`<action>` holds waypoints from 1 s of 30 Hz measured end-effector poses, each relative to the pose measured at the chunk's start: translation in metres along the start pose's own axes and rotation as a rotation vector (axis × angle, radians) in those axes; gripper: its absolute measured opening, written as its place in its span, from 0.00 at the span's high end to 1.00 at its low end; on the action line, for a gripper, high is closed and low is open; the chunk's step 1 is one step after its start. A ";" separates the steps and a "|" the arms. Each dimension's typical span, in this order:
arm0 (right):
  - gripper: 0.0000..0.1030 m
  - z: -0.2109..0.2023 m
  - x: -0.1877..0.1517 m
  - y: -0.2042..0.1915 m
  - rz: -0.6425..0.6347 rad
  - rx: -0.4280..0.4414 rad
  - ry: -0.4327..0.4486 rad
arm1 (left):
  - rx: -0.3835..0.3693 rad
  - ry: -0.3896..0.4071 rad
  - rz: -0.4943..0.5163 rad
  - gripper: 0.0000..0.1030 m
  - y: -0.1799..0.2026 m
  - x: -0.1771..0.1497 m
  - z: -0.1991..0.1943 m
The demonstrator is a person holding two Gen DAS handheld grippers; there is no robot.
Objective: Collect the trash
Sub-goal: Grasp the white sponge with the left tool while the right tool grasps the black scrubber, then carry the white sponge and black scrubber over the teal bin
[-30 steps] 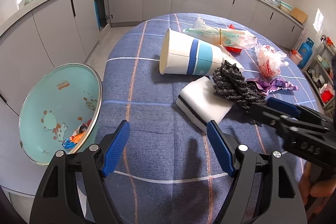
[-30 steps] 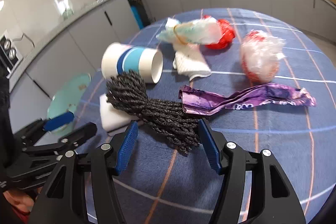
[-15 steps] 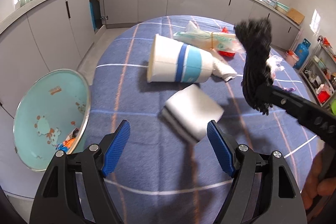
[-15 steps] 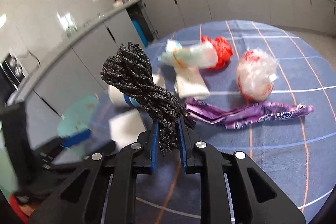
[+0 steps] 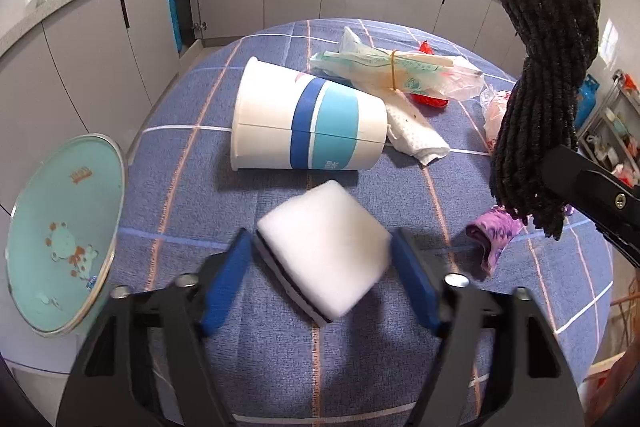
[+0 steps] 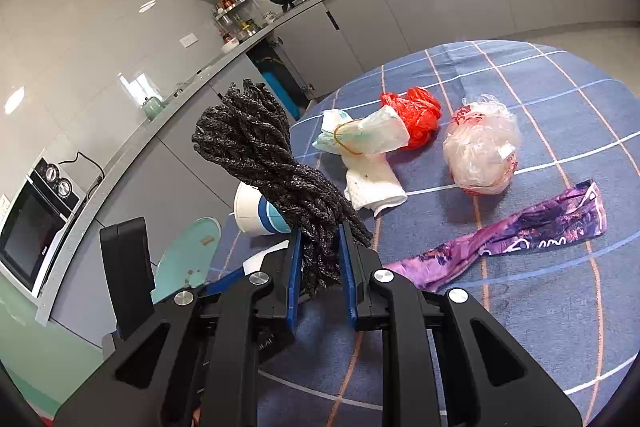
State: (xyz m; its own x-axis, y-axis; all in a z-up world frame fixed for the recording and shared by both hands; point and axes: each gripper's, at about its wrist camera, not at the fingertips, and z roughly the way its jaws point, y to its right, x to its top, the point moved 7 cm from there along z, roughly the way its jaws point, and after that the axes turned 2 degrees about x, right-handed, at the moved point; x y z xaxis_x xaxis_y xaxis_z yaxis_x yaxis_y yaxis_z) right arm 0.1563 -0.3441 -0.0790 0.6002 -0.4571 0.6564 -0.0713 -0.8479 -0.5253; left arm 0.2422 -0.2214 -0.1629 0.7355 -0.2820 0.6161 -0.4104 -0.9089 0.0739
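My right gripper [image 6: 320,263] is clamped tight on a bundle of black twisted cord [image 6: 276,163], which I hold up off the blue checked tablecloth [image 6: 540,307], its looped end sticking up above the blue pads. My left gripper [image 5: 324,267] is spread wide, its blue fingers [image 5: 226,287] on either side of a white sponge block [image 5: 326,251] with a dark stripe along its edge; the block is blurred and I can't tell whether the pads touch it. Just beyond it a white paper cup with blue bands [image 5: 308,123] lies on its side, a crumpled white tissue [image 5: 416,137] against its base. A rubber-banded plastic wrapper [image 6: 364,135], a red bag [image 6: 416,111], a clear plastic ball [image 6: 484,151] and a purple wrapper [image 6: 520,239] lie further out. The teal trash bin [image 5: 60,227] sits off the table's left edge.
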 end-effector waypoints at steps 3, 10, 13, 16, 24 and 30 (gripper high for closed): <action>0.82 0.002 -0.002 0.002 0.009 -0.008 -0.006 | -0.007 0.013 0.006 0.43 -0.001 0.000 -0.002; 0.82 -0.002 -0.005 -0.003 0.006 -0.043 0.024 | -0.034 0.058 0.010 0.48 -0.009 0.000 -0.019; 0.82 -0.003 -0.004 -0.009 -0.002 -0.054 0.042 | -0.048 0.095 0.012 0.48 -0.012 0.003 -0.034; 0.82 0.000 -0.005 -0.015 -0.006 -0.058 0.046 | -0.045 0.125 0.011 0.48 -0.016 0.006 -0.047; 0.82 0.019 -0.019 -0.045 -0.042 -0.030 0.002 | 0.009 0.146 -0.037 0.48 -0.052 0.004 -0.066; 0.82 0.042 -0.031 -0.070 -0.066 -0.012 -0.042 | 0.055 0.144 -0.098 0.47 -0.090 -0.003 -0.074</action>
State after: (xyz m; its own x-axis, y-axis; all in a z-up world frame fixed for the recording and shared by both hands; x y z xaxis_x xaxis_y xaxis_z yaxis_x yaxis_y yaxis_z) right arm 0.1762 -0.2592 -0.0847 0.6366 -0.3883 0.6663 -0.0397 -0.8794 -0.4745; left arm 0.2369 -0.1158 -0.1135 0.6841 -0.1474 0.7143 -0.3071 -0.9465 0.0988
